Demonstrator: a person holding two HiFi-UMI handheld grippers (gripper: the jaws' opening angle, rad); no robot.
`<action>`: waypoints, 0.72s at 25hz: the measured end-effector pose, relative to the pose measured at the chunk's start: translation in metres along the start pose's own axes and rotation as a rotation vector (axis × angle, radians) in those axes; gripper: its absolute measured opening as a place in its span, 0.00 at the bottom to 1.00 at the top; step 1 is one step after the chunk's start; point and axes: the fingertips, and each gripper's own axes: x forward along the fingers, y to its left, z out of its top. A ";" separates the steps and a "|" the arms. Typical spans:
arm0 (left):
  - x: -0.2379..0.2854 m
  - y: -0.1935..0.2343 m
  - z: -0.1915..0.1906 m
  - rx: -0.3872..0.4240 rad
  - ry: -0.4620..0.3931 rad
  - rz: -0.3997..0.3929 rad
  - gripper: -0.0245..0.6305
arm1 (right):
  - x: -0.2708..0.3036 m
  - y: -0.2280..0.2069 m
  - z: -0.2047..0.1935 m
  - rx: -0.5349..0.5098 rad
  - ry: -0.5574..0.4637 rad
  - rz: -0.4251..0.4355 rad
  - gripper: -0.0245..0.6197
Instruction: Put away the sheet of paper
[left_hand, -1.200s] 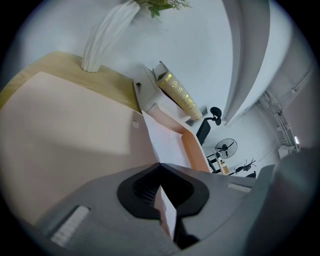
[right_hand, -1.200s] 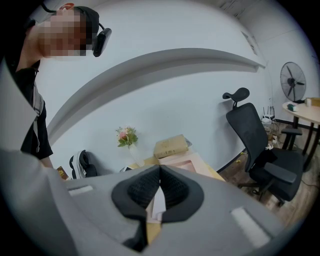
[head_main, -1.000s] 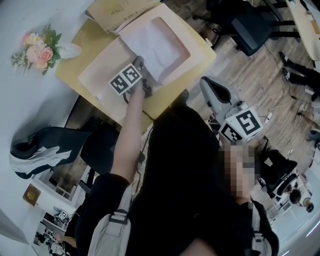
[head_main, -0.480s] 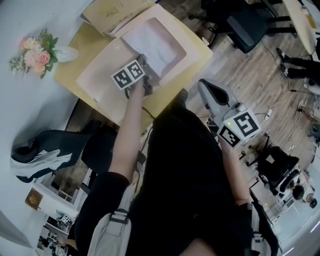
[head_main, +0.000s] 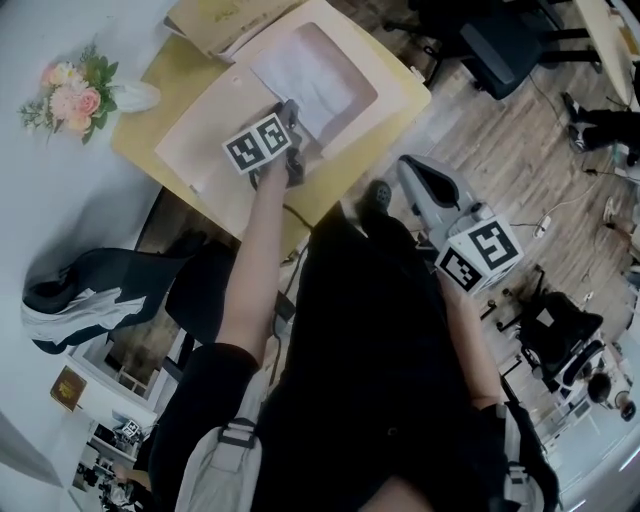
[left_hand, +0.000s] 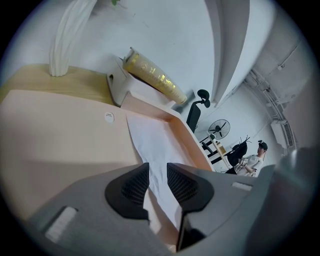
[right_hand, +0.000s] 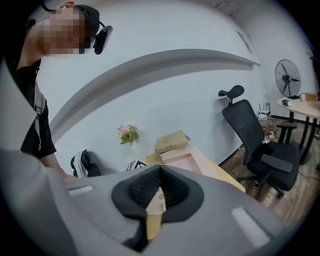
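On my left gripper (left_hand: 158, 172) the fingers stood a little apart, and the near edge of the sheet of paper (left_hand: 152, 145) showed in the gap. The sheet lay in the recess of a pale pink tray (left_hand: 60, 135) on the wooden table (head_main: 165, 85). On my right gripper (right_hand: 159, 176) the fingers were together on nothing, well apart from the table.

sheet of paper (head_main: 312, 78) | white, flat | lies inside the open pink folder (head_main: 200, 150)
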 end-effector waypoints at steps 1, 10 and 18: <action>-0.004 0.000 -0.001 0.000 -0.006 0.004 0.19 | -0.001 0.002 0.001 -0.005 -0.002 0.010 0.04; -0.057 -0.039 -0.014 0.060 -0.096 0.065 0.18 | -0.028 0.000 0.018 -0.075 -0.044 0.153 0.04; -0.127 -0.095 -0.037 0.140 -0.220 0.159 0.14 | -0.068 -0.010 0.022 -0.112 -0.082 0.295 0.04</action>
